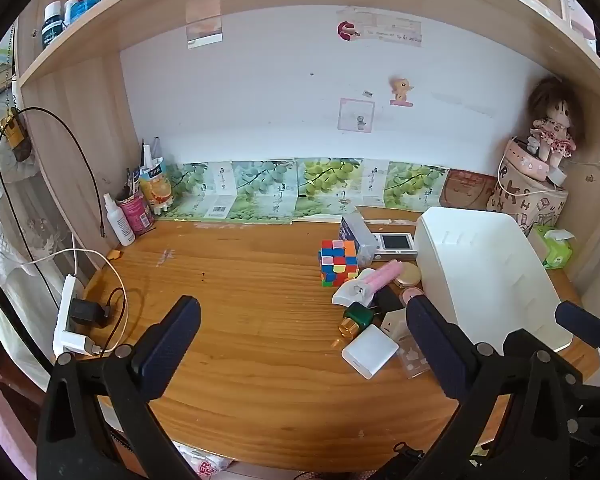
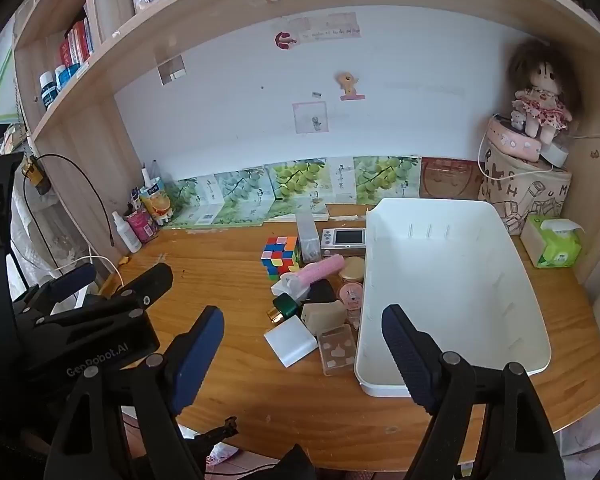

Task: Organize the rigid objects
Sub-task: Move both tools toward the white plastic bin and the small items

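1. Nearest the lens, the left claw point(image 1: 302, 330) hung spread wide and empty above the bare wooden tabletop point(image 1: 240, 280), pitched downward; the right claw point(image 2: 302, 334) was likewise spread, holding nothing, with the near corner of the white plastic bin point(image 2: 456, 216) behind its right finger.
2. The things to sort lay in a tight cluster just left of the bin. The white power bank point(image 2: 291, 340) lay closest, flat, with a clear plastic case point(image 2: 336, 350) touching the bin wall beside it.
3. The power bank looked dense and smooth-skinned, so likely slippery; pinching across its narrow sides seemed safest.
4. The clear case seemed light and brittle. It lay flat, so an edge would probably need tipping up first.
5. Behind these sat a green bottle with a gold cap point(image 2: 284, 308), lying down; probably glass, heavy for its size and apt to roll. The body would give a better hold than the cap.
6. The pink cylinder point(image 2: 322, 270) lay propped across other items and might shift when its neighbours moved.
7. The Rubik's cube point(image 2: 281, 256) was stiff and square-faced, an easy hold across opposite faces, though near the claw's full spread.
8. The small handheld with a screen point(image 2: 343, 238) looked fragile; its edges, not the screen, should take the grip.
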`<action>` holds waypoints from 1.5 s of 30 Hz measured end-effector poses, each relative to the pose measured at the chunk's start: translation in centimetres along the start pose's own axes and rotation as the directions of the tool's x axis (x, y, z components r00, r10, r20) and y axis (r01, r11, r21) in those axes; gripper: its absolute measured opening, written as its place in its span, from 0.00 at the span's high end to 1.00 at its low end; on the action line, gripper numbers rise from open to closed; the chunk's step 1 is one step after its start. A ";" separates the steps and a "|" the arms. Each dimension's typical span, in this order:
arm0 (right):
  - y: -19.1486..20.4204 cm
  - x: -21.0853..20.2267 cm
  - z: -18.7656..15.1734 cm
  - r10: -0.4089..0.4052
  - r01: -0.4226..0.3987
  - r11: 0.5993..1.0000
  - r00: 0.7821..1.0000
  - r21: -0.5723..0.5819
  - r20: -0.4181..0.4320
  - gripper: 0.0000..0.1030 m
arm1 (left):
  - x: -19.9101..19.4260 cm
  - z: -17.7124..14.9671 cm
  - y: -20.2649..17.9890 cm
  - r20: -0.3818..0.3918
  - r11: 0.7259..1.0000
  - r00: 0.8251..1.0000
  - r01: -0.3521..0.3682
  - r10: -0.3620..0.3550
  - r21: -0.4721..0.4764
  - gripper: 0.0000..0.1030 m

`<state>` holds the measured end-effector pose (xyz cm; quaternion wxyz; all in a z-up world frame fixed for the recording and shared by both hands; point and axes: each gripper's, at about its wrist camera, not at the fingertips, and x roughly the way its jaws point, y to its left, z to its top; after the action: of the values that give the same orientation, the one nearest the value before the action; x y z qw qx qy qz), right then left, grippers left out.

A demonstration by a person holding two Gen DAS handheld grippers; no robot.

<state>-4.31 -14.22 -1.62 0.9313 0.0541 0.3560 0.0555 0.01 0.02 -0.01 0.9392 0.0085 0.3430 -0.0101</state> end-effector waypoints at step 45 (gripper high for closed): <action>-4.5 0.0 -1.0 -0.224 0.235 0.964 0.970 0.121 -0.096 0.21 | 1.8 -0.1 -4.8 -0.092 0.979 0.984 0.164 -0.154 0.122 0.01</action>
<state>-4.70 -18.60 -3.00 0.9105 0.0714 0.4004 -0.0743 1.26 -4.83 -1.29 0.9180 0.0423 0.3794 -0.1070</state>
